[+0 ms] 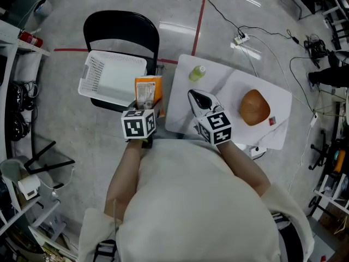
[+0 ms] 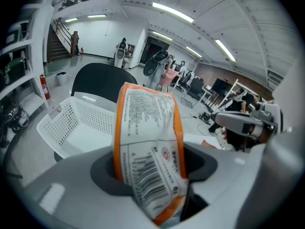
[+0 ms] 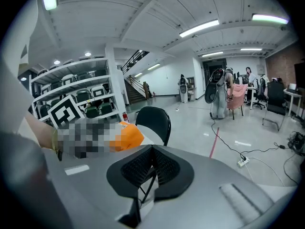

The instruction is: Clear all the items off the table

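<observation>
My left gripper (image 1: 148, 103) is shut on an orange and white snack packet (image 1: 148, 90), held upright in the gap between the table and the chair. In the left gripper view the packet (image 2: 147, 142) stands between the jaws, its barcode facing the camera, with the white basket (image 2: 78, 123) just beyond it. My right gripper (image 1: 202, 99) is shut and empty above the near left part of the white table (image 1: 234, 75). A green bottle (image 1: 197, 72), a brown bun (image 1: 254, 107) and a small red item (image 1: 272, 121) lie on the table.
The white basket (image 1: 112, 78) sits on a black chair (image 1: 122, 26) left of the table. Cables and a power strip (image 1: 241, 37) lie on the floor behind the table. Shelving (image 1: 13, 64) stands at the far left.
</observation>
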Demonstrator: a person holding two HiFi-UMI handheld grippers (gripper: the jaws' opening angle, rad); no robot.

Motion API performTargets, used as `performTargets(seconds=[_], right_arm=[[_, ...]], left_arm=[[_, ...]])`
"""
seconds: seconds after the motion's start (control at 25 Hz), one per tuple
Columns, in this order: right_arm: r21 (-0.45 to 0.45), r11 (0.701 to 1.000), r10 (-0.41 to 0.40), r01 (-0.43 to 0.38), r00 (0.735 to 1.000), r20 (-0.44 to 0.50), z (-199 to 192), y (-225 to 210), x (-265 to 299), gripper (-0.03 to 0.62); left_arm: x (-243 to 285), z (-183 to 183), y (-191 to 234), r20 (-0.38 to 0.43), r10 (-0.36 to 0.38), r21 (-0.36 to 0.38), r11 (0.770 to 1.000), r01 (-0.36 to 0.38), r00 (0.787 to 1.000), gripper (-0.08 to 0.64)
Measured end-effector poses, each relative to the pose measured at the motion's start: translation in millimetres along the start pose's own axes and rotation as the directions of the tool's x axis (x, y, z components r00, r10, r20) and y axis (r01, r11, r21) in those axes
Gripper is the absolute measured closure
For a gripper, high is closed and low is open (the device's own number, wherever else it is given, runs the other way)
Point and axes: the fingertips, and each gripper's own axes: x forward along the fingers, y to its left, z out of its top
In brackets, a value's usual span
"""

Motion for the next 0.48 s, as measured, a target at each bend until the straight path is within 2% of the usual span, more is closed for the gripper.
performTargets(seconds=[0.24,0.48], right_arm=[[0.026,0.999,-0.04,0.04,0.999,-0.005,18.2,26.9,37.3,0.594],[0.033,0.997,-0.067,0.067,0.998,-0.012,35.8,51.6,75.4,0.594]], left_arm=[[-4.6,18.8,51.8,-0.02,-0.026,0.017,1.0,0.026,0.999,0.273],[-1.7,31.8,110.4,-0.058,-0.017,0.036,0.999,0.019,0.998,0.273]])
